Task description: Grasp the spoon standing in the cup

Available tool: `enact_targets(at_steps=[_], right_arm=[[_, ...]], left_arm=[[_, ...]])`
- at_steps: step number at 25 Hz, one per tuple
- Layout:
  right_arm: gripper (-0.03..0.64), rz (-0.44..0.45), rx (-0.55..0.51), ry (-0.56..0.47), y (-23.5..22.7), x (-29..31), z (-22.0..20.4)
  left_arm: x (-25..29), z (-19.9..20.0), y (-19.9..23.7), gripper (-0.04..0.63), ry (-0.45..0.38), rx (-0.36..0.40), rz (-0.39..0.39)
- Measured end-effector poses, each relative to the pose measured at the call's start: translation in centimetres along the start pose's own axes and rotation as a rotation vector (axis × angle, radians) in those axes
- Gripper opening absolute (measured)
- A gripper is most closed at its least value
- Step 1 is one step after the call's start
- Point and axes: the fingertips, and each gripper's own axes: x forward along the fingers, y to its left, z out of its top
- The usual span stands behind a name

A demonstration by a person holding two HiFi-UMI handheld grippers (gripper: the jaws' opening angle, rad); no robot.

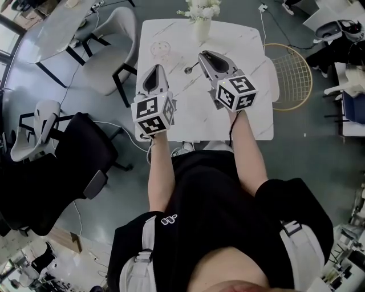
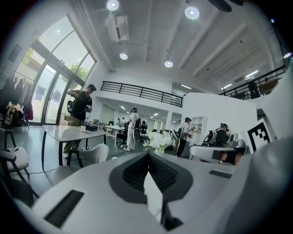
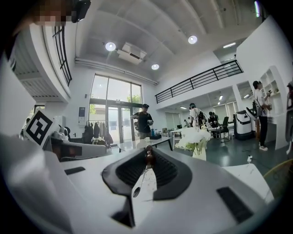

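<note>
A small metal spoon (image 1: 191, 69) hangs over the white marble table (image 1: 245, 45), its bowl low and to the left. My right gripper (image 1: 202, 55) is shut on the spoon's handle end. In the right gripper view the spoon (image 3: 138, 185) slants down from the jaw tips of the right gripper (image 3: 148, 151). A clear glass cup (image 1: 161, 48) stands empty on the table, left of the spoon and beyond my left gripper (image 1: 155, 68). In its own view the left gripper (image 2: 149, 155) has its jaws together at the tip, with nothing between them.
A vase of white flowers (image 1: 201, 17) stands at the table's far edge. There is a white chair (image 1: 111, 51) left of the table and a black office chair (image 1: 63, 165) nearer me. A gold wire chair (image 1: 291, 74) sits at the right.
</note>
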Motion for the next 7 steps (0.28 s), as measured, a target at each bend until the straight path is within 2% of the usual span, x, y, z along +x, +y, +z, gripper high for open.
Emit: enact_targets(at_steps=[7], right_arm=[[0.052,0.006,-0.037,0.007,0.46,0.47,0.79]], left_arm=[[0.58,0.19,-0.16,0.014,0.007,0.000,-0.021]])
